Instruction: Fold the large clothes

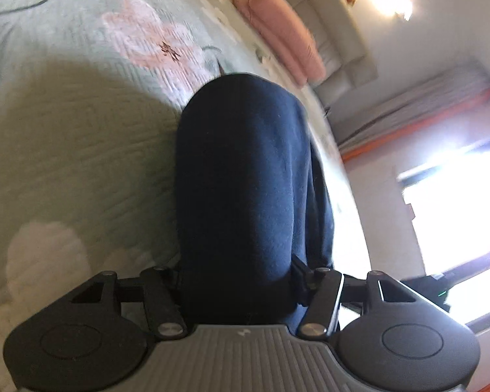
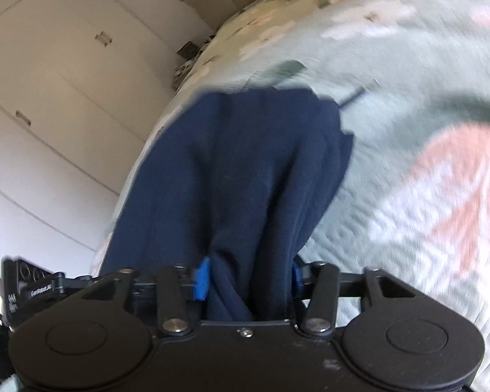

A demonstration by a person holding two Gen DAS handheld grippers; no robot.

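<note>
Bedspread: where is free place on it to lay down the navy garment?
Free bedspread lies left of the navy garment toward the pink flower print. Crowded only at the headboard side, where the pink pillow lies.

I see a bed covered by a pale green quilted bedspread with pink and white flowers. A pink pillow lies at its far end against a cream padded headboard. Right, a bright window glares; left, white wardrobe doors line the wall.
</note>
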